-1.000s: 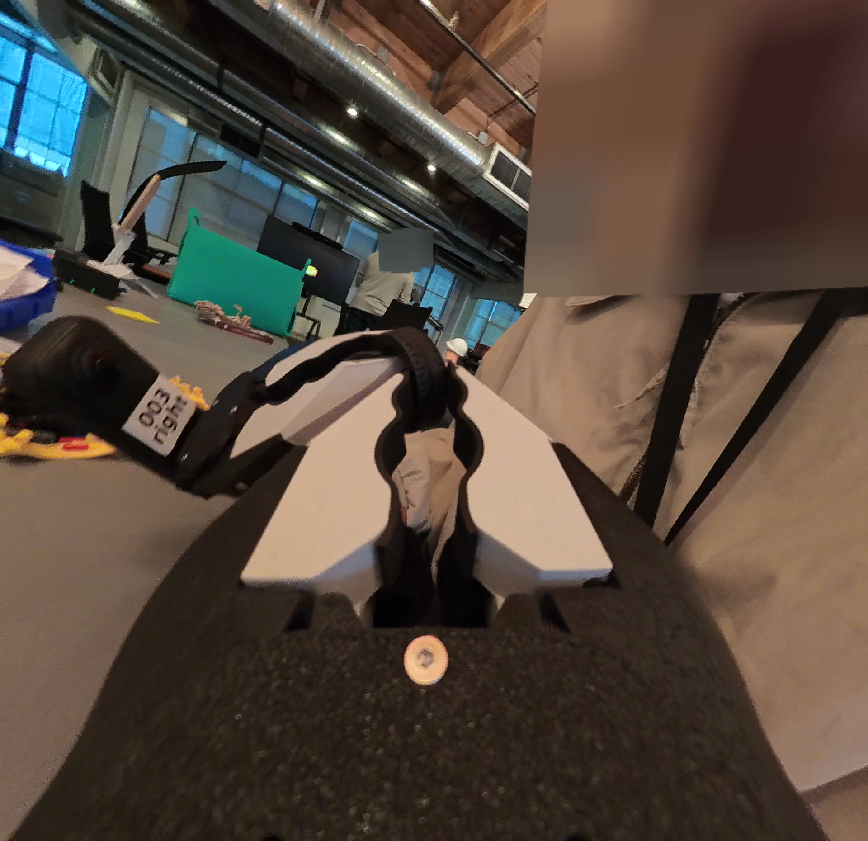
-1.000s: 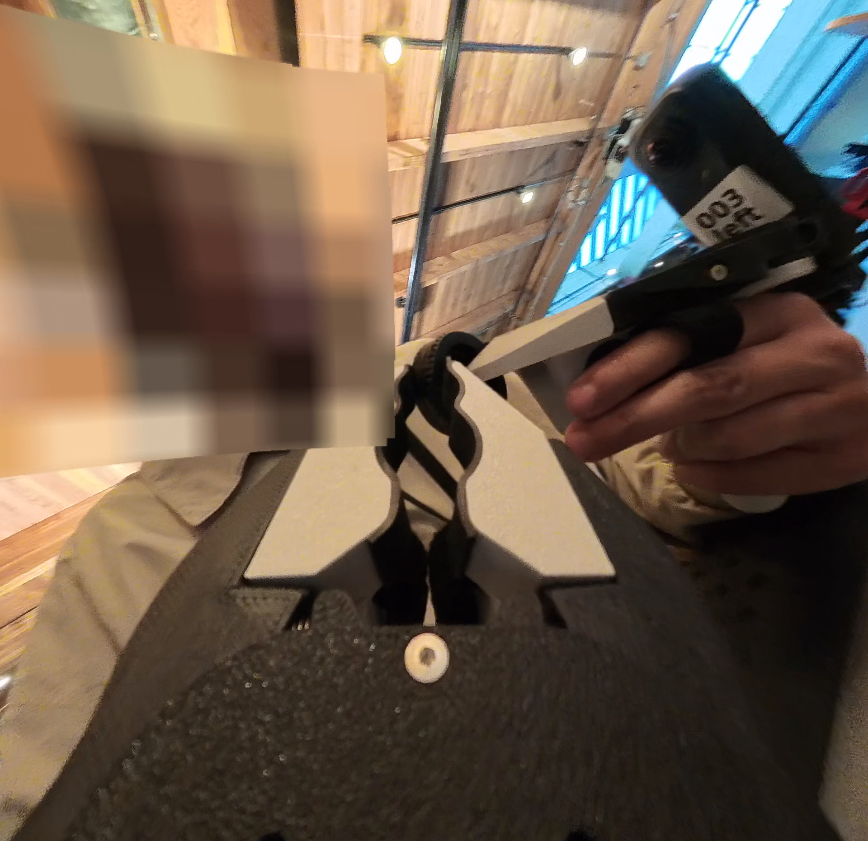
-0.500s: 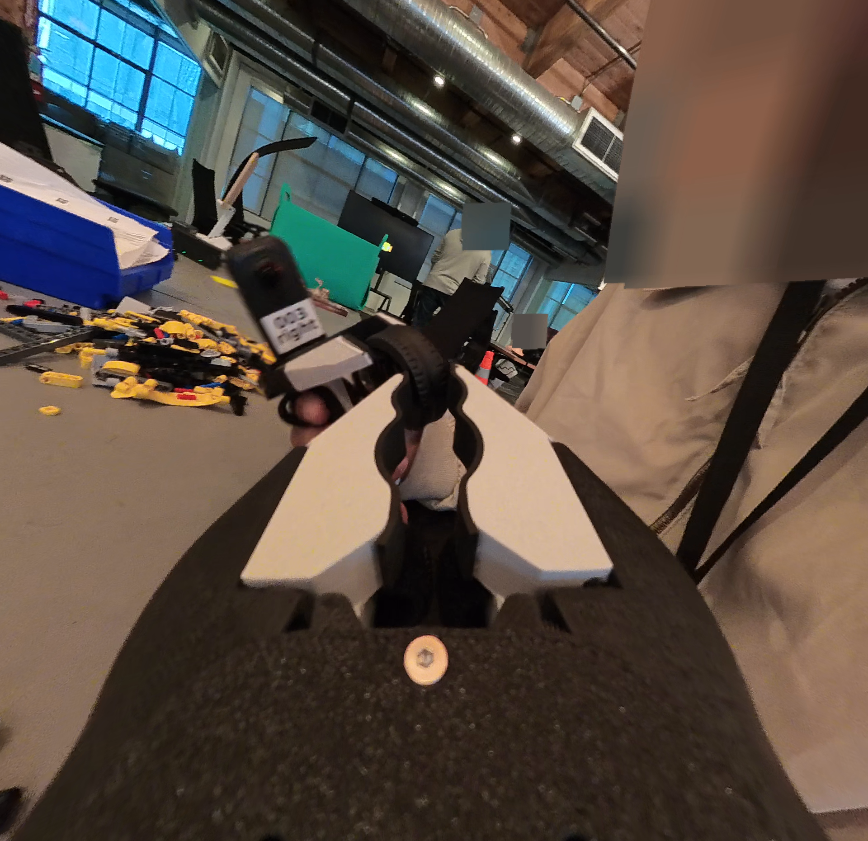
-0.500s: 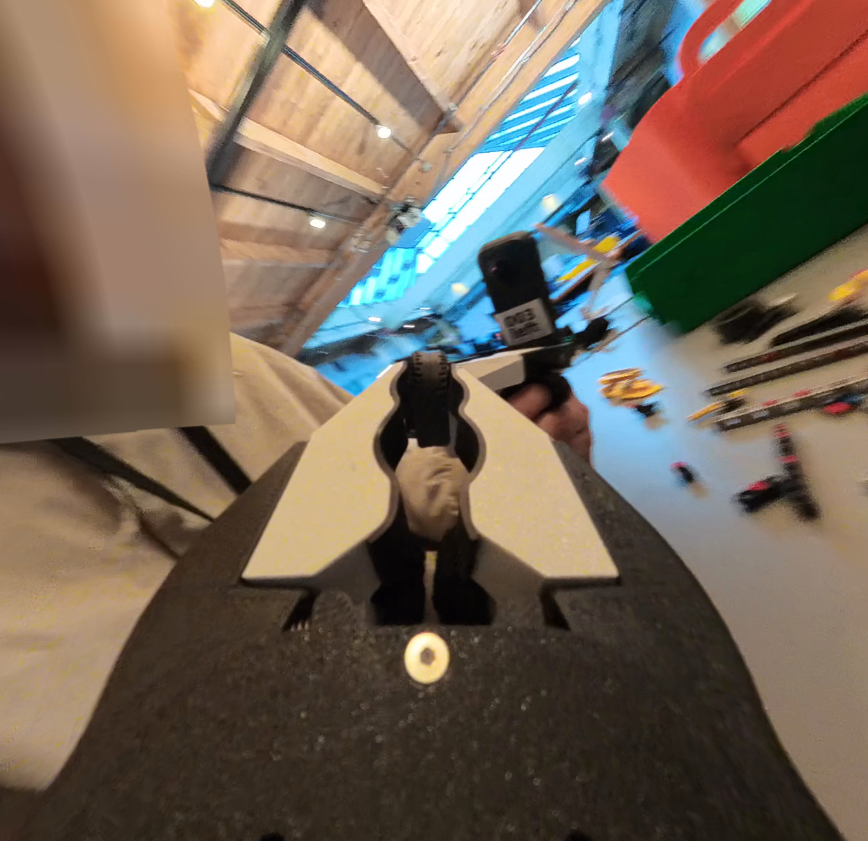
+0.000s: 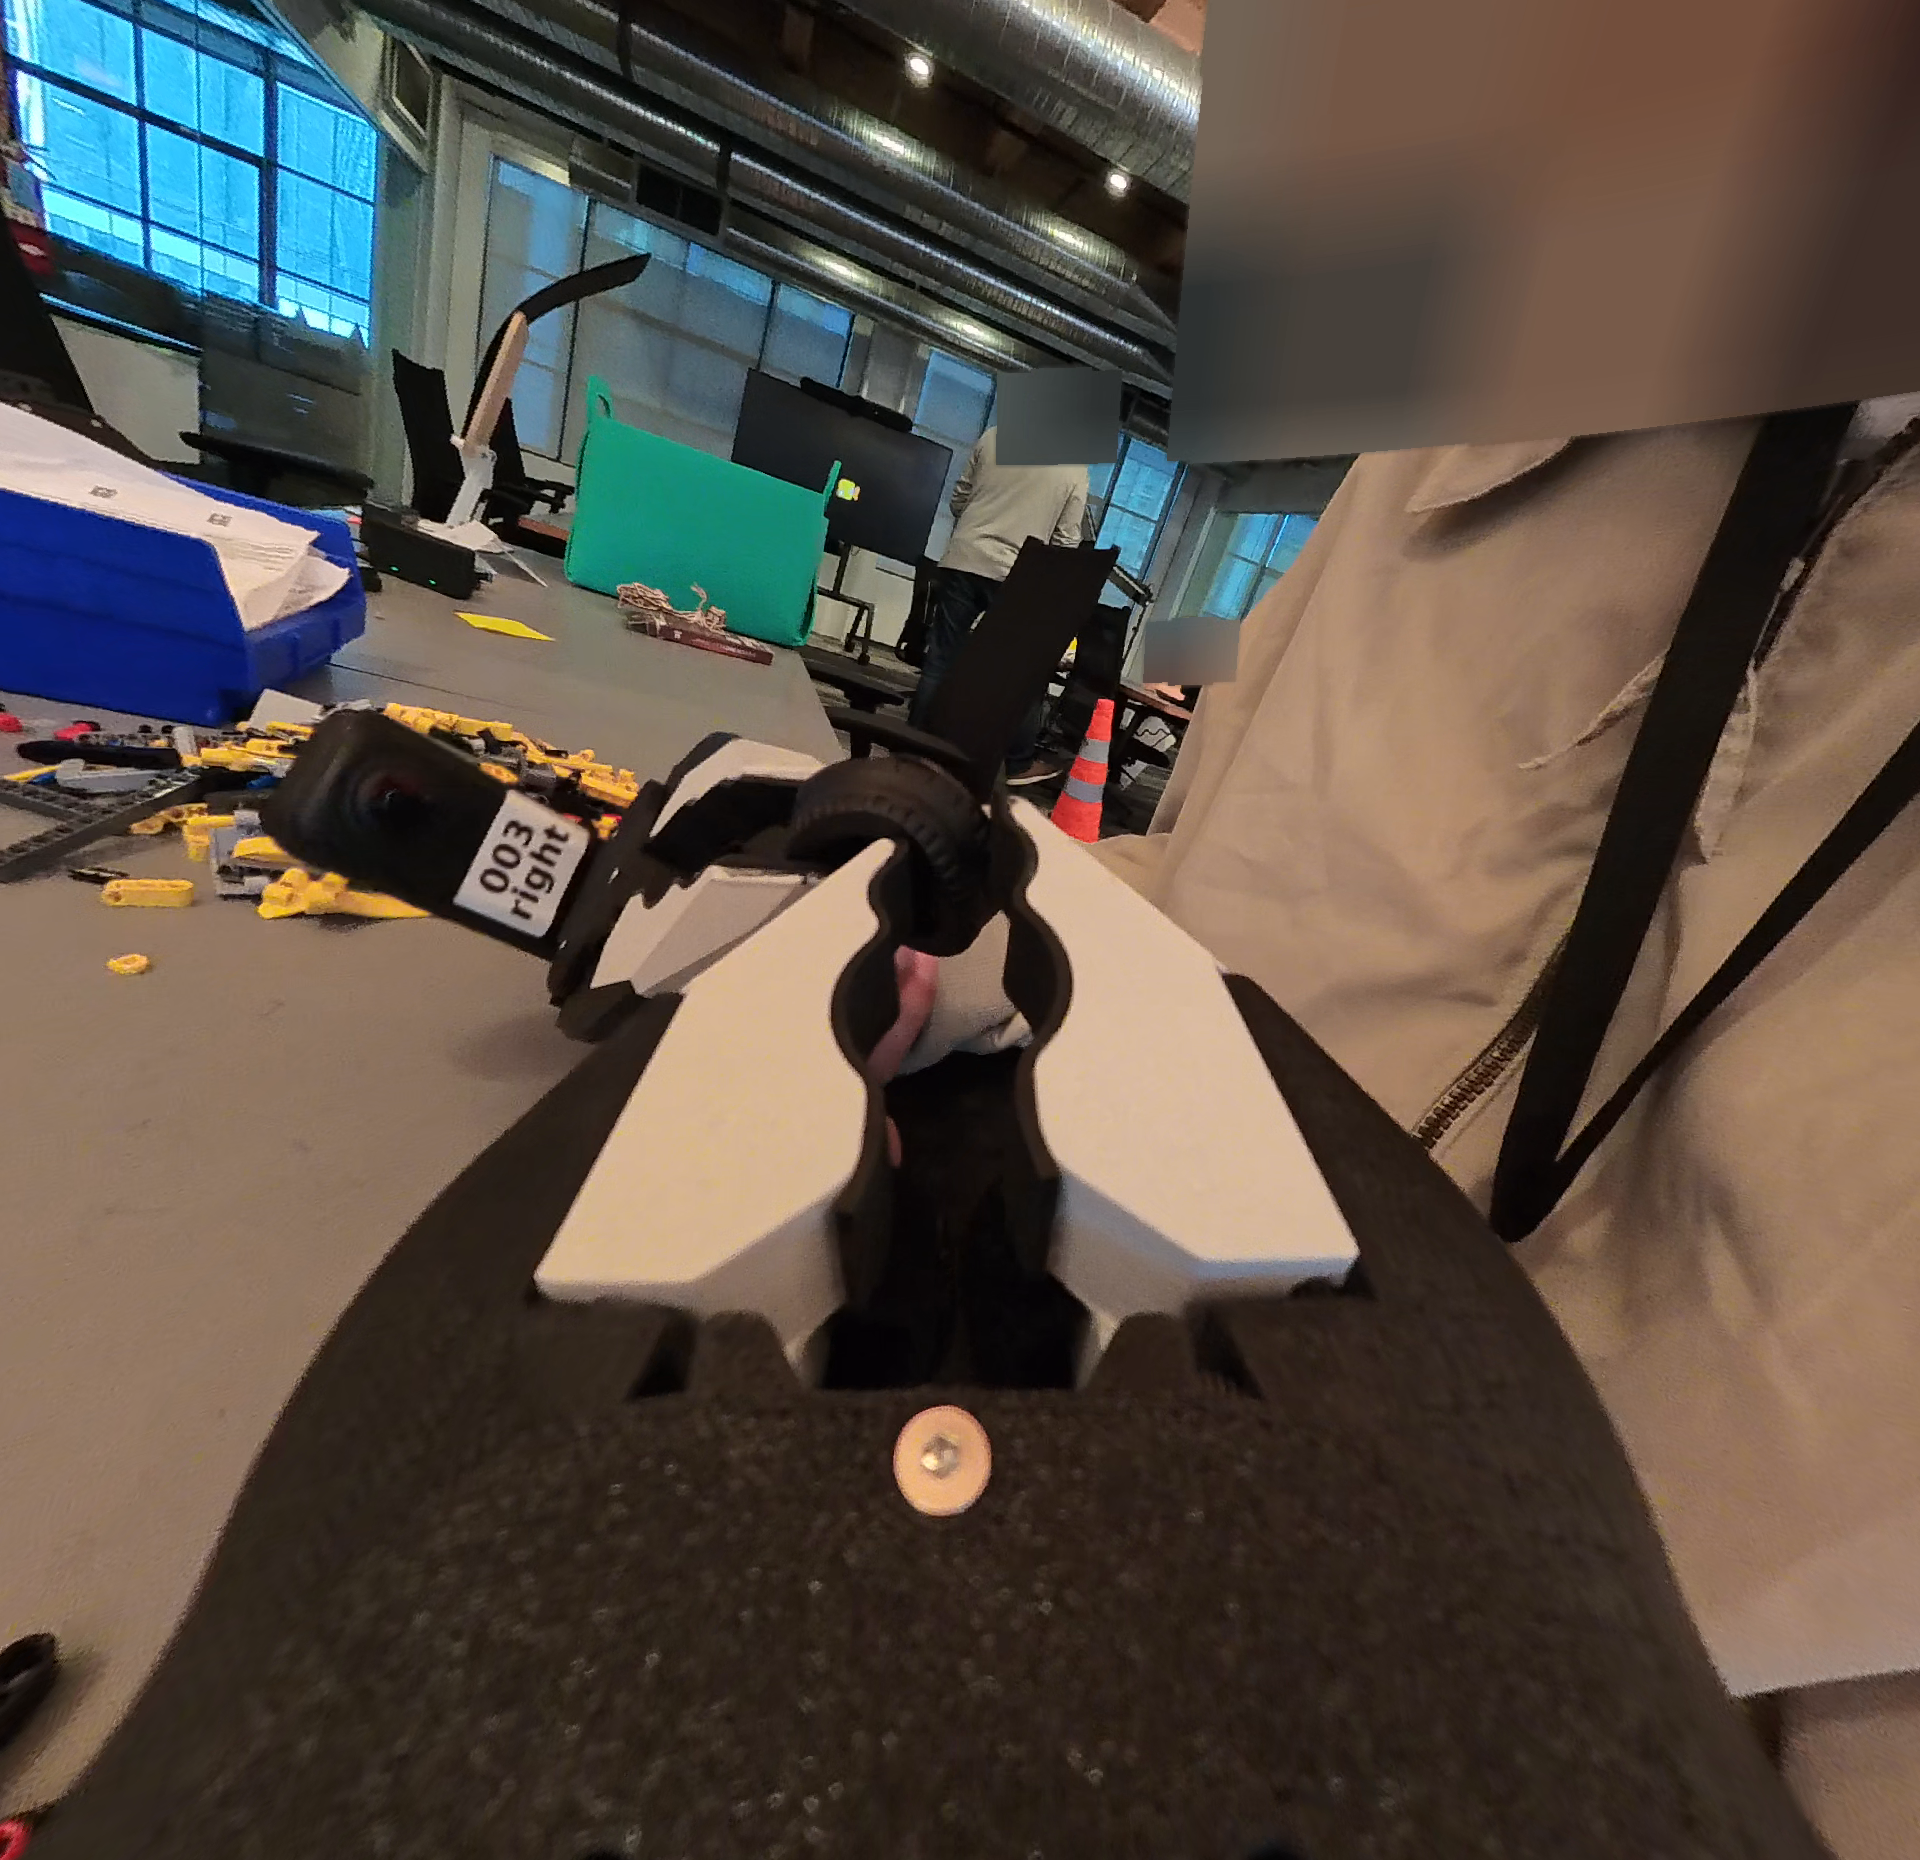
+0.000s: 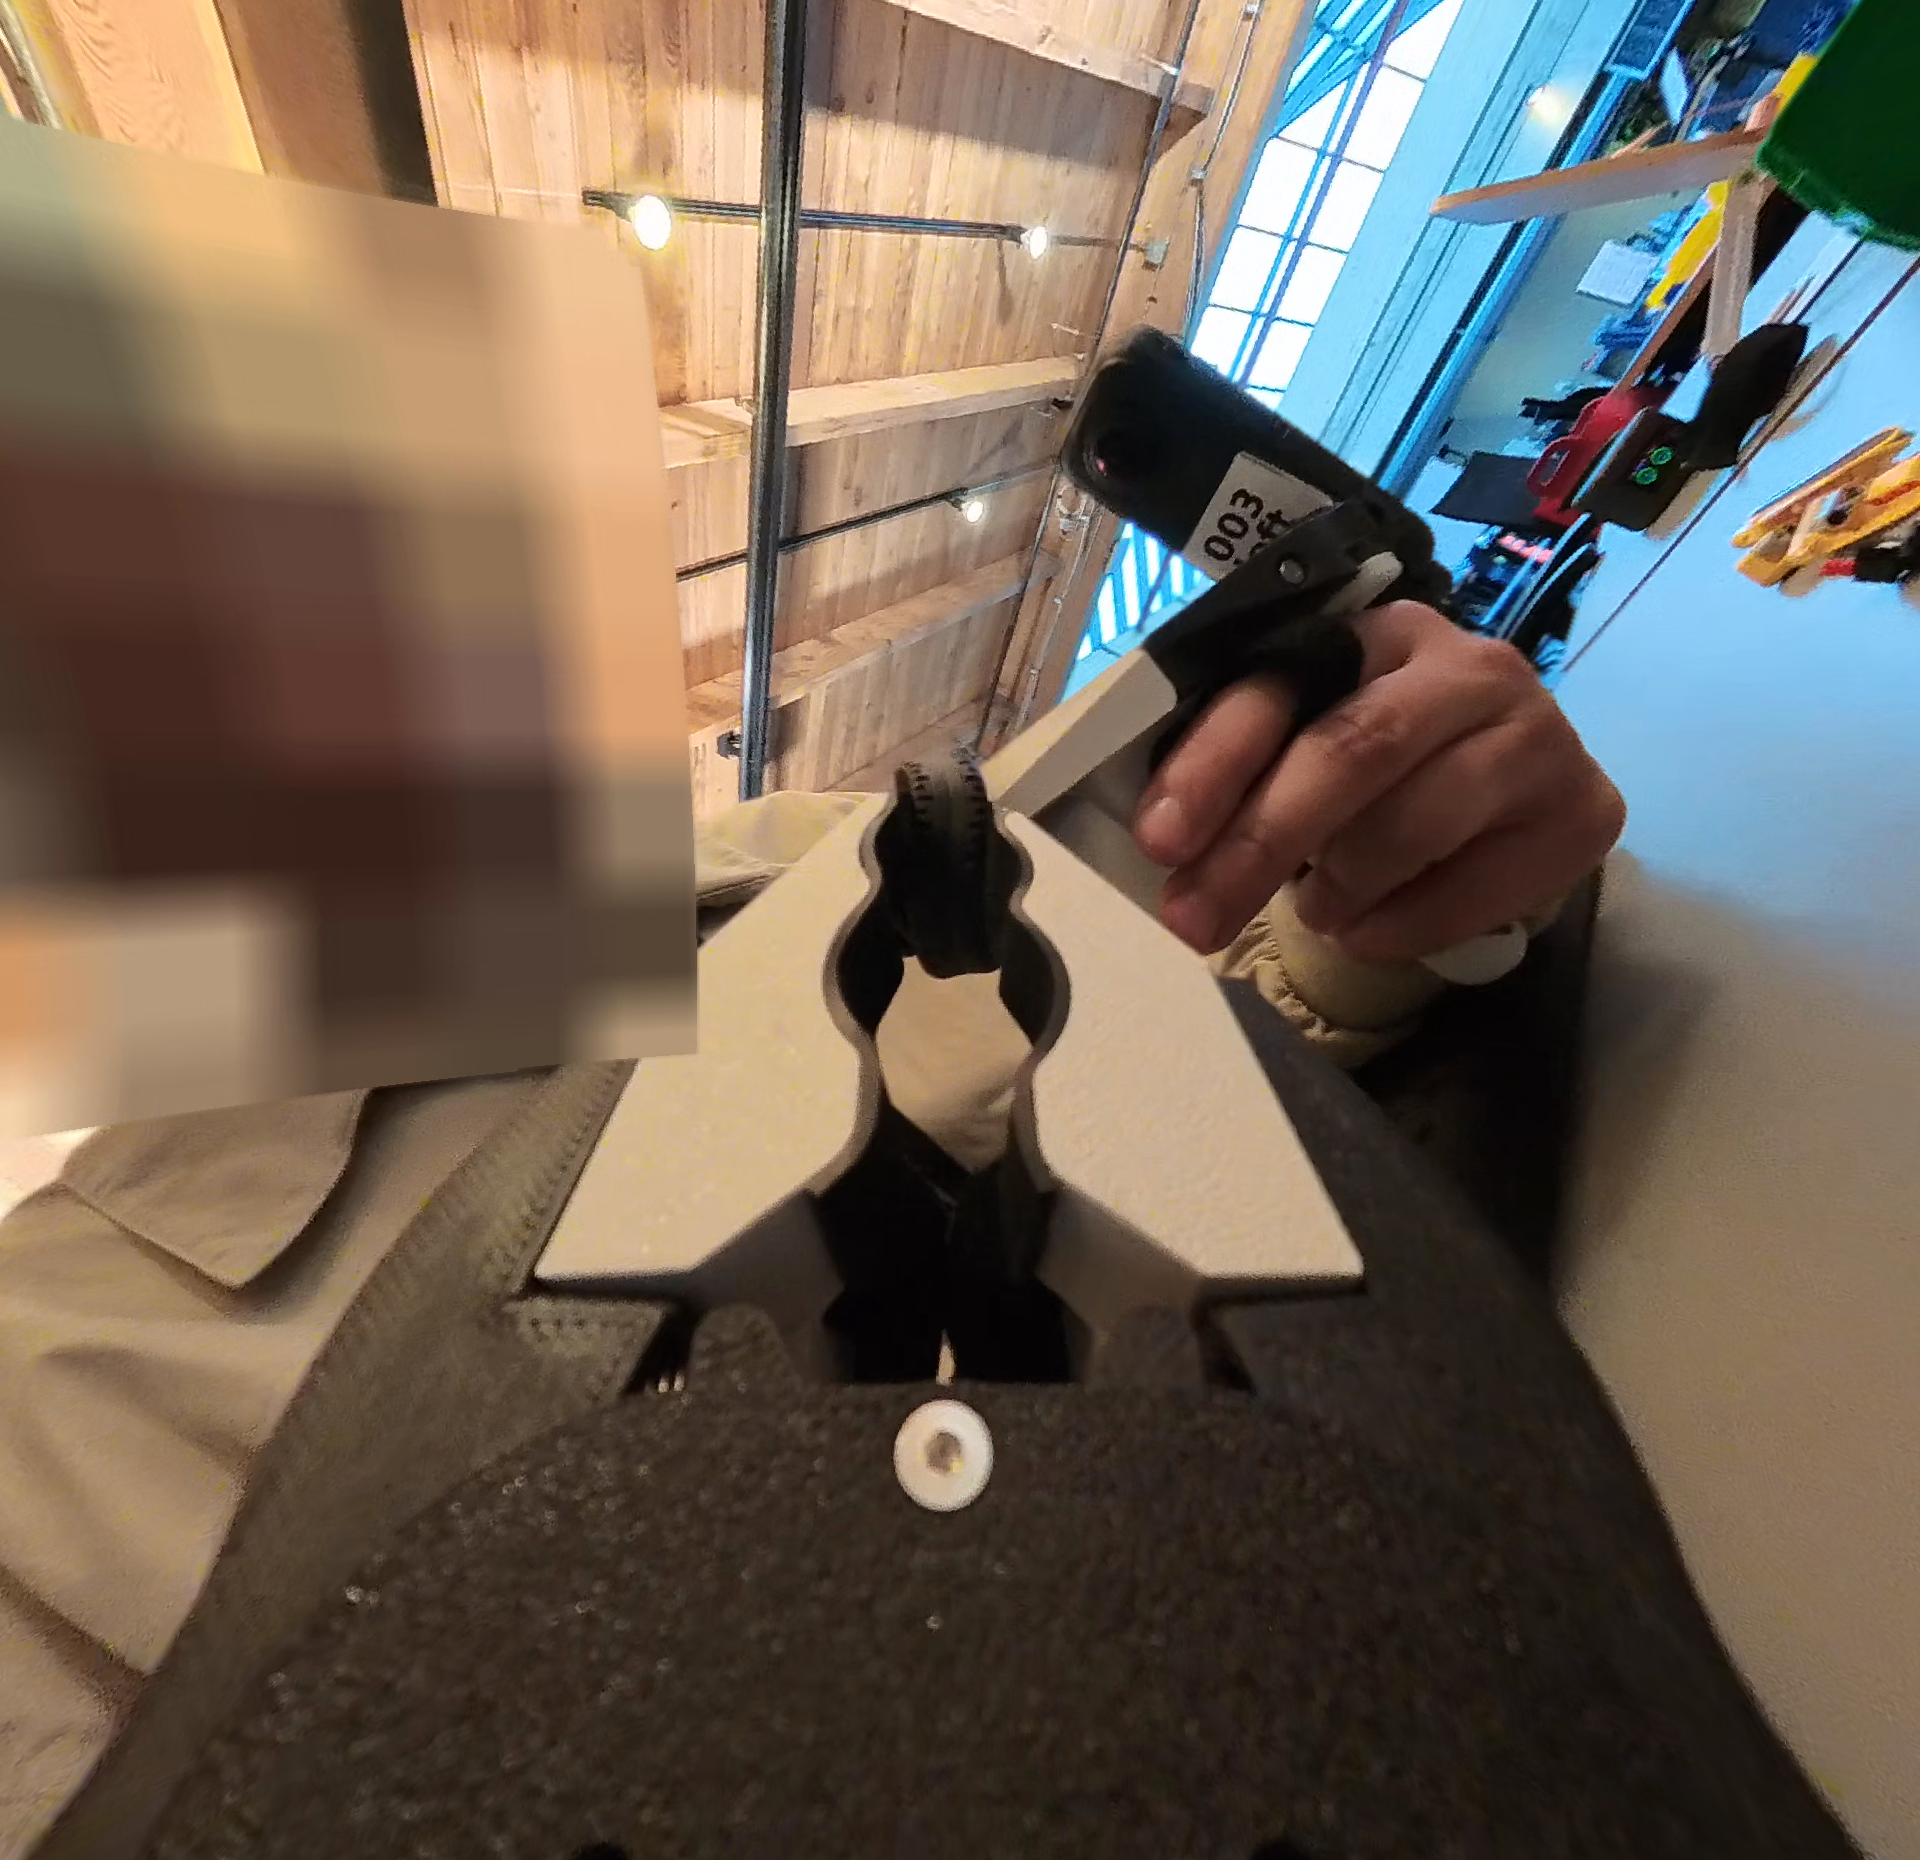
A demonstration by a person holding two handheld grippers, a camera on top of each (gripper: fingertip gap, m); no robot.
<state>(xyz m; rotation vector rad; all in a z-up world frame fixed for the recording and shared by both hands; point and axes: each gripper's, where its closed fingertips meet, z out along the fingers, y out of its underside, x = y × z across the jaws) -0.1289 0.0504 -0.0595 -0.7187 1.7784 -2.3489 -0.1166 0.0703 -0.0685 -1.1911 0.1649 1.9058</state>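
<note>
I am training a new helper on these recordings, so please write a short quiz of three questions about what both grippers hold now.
1. True or false: the left gripper is wide open and holds nothing.
2. What does the right gripper grip? A) a yellow brick B) a small black tyre C) a traffic cone
3. What colour is the bin behind the pile of yellow pieces on the table?
Key: 1 false, it pinches the same tyre; 2 B; 3 blue.
</note>
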